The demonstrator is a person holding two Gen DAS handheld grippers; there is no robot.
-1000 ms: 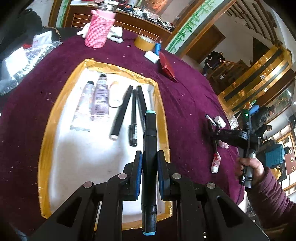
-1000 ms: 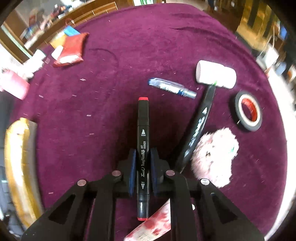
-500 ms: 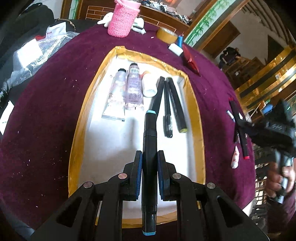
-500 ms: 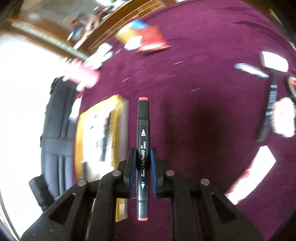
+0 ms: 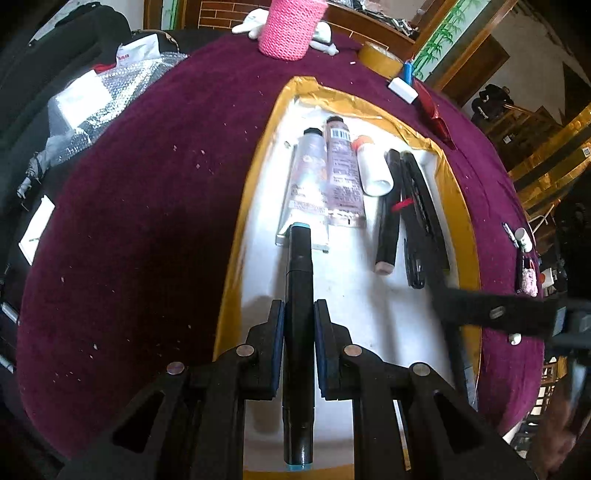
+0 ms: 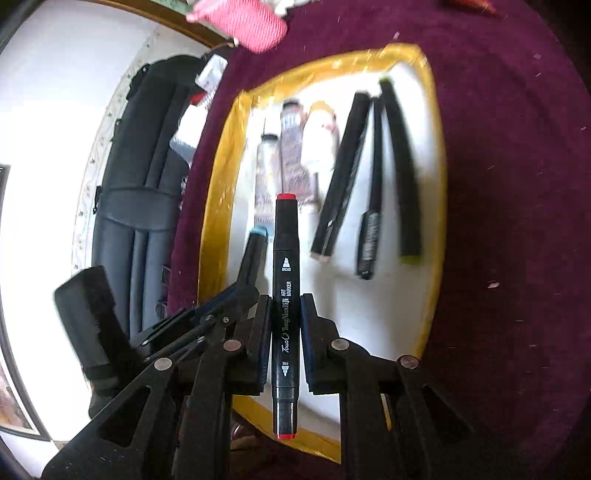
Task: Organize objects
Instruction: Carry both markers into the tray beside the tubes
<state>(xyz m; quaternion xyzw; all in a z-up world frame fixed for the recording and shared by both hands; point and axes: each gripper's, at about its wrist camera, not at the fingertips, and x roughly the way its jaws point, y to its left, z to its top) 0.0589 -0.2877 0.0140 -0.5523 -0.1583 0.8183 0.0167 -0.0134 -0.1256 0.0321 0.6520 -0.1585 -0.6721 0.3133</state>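
Observation:
My left gripper (image 5: 298, 314) is shut on a black marker with blue ends (image 5: 298, 332), held over the white tray with a gold rim (image 5: 236, 266). My right gripper (image 6: 284, 306) is shut on a black marker with red ends (image 6: 283, 295), also over the tray (image 6: 432, 280). In the tray lie two tubes (image 5: 321, 177), a small white bottle (image 5: 373, 170) and three black pens (image 5: 413, 214). The right gripper's arm (image 5: 495, 314) shows blurred at the tray's right edge; the left gripper with its blue-ended marker (image 6: 253, 254) shows left of the red marker.
A purple cloth (image 5: 129, 221) covers the round table. A pink knitted cup (image 5: 288, 29), tape roll (image 5: 380, 59) and white eraser (image 5: 402, 90) stand at the far edge. Silver wrapping (image 5: 81, 110) lies left. Small items (image 5: 524, 258) lie right.
My right gripper has swung left with the red marker from the table's right side to over the tray. My left gripper has moved forward and left over the tray, toward the tubes.

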